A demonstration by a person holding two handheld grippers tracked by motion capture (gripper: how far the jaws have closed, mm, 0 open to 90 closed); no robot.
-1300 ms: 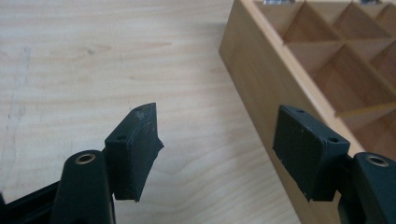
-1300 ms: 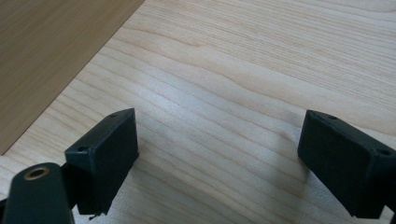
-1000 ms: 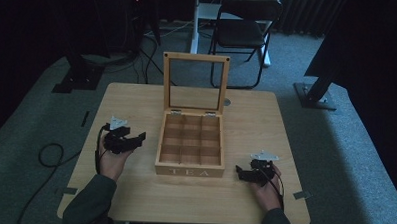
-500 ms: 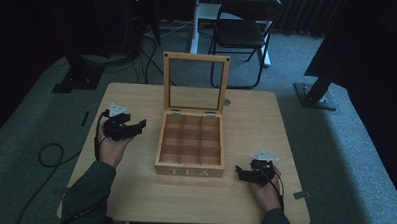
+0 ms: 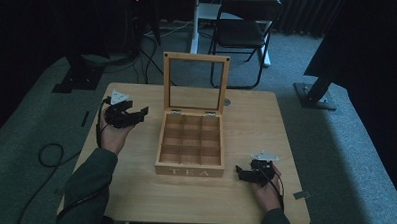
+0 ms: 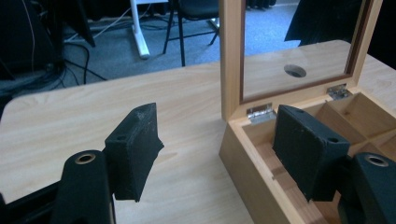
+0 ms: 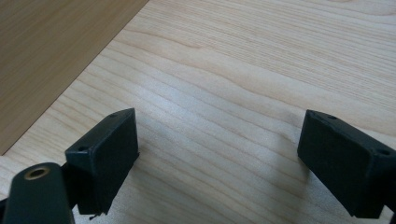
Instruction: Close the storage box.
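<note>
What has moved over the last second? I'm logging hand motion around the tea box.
The left gripper has moved away from the person along the table and closer to the tea box, jaws open on nothing. The right gripper stays low beside the box's front corner, open. The box stays put, lid upright.

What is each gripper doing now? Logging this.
Left gripper: open, holding nothing.
Right gripper: open, holding nothing.

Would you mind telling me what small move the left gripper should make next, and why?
Probably ease the left gripper toward the upright lid of the tea box: its jaws stand open and empty near the hinge, perhaps to close it.
</note>
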